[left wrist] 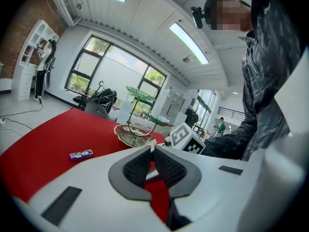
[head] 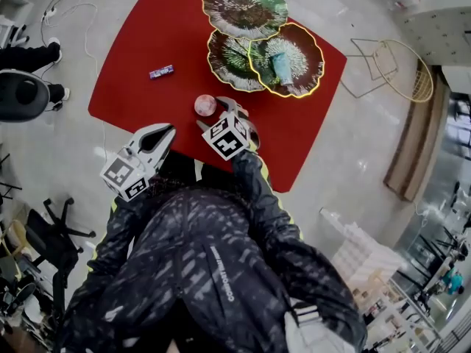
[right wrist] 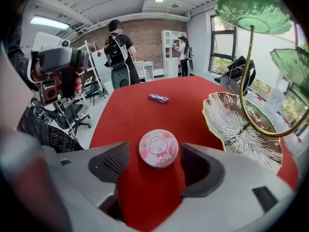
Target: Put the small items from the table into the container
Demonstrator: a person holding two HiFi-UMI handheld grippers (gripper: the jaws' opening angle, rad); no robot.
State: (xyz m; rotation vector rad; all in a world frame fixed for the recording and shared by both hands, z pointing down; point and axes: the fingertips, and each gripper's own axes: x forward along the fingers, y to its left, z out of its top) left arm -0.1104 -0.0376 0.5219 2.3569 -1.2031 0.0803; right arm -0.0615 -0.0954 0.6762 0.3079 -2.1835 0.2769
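Observation:
A round pink tin [right wrist: 158, 148] lies on the red table [right wrist: 135, 110] between the pads of my right gripper [right wrist: 153, 157]. The jaws stand wide and open, with a gap on each side of the tin. In the head view the tin [head: 205, 105] lies just beyond the right gripper [head: 218, 114]. A small purple packet [head: 161, 72] lies farther out to the left. My left gripper [left wrist: 152, 154] is shut and empty, hovering over the table's near edge [head: 163, 132]. The tiered leaf-dish stand [head: 245, 7] stands at the far side, and one lower dish [head: 288, 59] holds a teal item [head: 281, 66].
The lowest leaf dish [right wrist: 241, 127] lies close on the right of the tin. A yellow wire chair [head: 401, 68] stands on the floor to the right of the table. Office chairs [head: 55, 237] and cables [head: 81, 20] are at the left. People stand in the background [right wrist: 118, 47].

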